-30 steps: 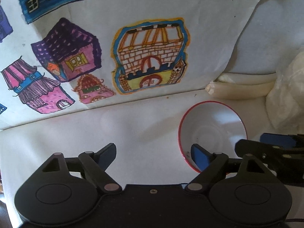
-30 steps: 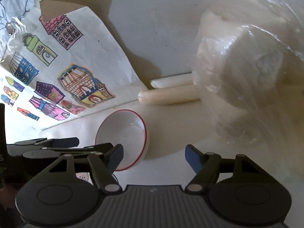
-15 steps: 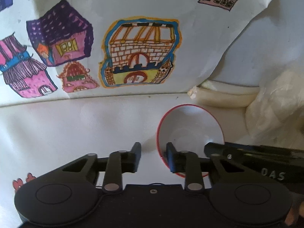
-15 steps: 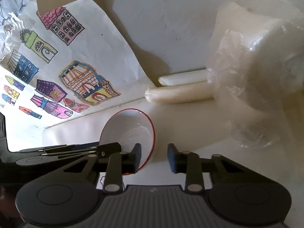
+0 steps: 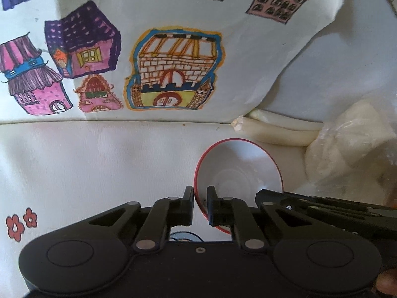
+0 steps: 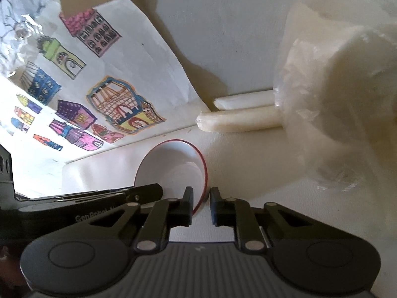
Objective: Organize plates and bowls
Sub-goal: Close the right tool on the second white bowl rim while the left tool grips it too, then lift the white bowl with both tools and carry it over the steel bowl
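While my left gripper [image 5: 200,200] sits low in the middle of its own view, its jaws have just been closing and now pinch the near left rim of the white bowl [image 5: 238,171] with the thin red edge, one finger inside the rim and one outside. My right gripper [image 6: 201,200] has just been closing too, and in its view it clamps the near right rim of the same bowl [image 6: 168,171], the red edge running down between the two black fingers. Each gripper shows in the other's picture: the right one [image 5: 322,206] reaches in from the lower right of the left view, and the left one [image 6: 86,198] lies across the lower left of the right view.

The bowl sits on the white table [image 5: 99,168], a little right of centre in the left view and just left of centre in the right view. Behind it, toward the upper left of both frames, a sheet of paper [image 5: 173,74] with coloured drawings of houses leans up from the table. To the right of the bowl's far side lie two pale rolls [image 6: 238,121], one just behind the other. They run under a crumpled clear plastic bag [image 6: 335,99] that fills the right side of the right view.
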`<state>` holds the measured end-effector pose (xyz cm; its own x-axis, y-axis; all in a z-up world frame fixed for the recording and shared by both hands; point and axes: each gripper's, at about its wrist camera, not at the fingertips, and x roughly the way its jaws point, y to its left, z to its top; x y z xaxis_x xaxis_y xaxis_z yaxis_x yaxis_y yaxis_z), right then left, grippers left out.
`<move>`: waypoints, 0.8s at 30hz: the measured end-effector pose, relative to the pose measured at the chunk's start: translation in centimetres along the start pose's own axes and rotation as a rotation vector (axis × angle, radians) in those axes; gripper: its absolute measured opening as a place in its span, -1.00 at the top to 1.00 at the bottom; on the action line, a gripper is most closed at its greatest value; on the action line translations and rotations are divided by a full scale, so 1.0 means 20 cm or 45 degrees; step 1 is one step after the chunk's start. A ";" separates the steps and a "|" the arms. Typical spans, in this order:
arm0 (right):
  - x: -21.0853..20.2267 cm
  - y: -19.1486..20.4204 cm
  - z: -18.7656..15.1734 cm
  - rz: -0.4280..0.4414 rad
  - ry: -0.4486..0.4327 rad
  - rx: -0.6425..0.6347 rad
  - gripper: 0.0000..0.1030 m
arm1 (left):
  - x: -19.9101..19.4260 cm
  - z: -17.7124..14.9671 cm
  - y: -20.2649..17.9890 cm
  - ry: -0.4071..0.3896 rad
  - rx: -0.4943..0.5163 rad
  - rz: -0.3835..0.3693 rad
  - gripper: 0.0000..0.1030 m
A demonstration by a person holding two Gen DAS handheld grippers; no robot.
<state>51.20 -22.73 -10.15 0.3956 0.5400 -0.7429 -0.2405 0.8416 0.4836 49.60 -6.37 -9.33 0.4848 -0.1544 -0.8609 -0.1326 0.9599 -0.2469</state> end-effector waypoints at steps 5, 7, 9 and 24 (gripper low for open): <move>-0.09 -0.01 -0.03 0.012 -0.018 -0.007 0.70 | -0.08 -0.03 -0.04 -0.024 0.015 -0.019 0.79; -0.14 -0.02 -0.05 0.019 -0.030 -0.005 0.70 | -0.10 -0.04 -0.06 -0.033 0.024 -0.032 0.79; -0.18 -0.03 -0.07 0.021 -0.040 -0.001 0.69 | -0.13 -0.05 -0.09 -0.037 0.038 -0.044 0.79; -0.53 -0.15 -0.27 -0.015 -0.143 0.068 0.68 | -0.26 -0.21 -0.33 -0.044 0.173 -0.139 0.79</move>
<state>42.85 -30.95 -6.17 0.4954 0.5226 -0.6939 -0.1886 0.8445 0.5013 44.26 -12.89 -5.15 0.5194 -0.2533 -0.8161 0.0389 0.9611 -0.2736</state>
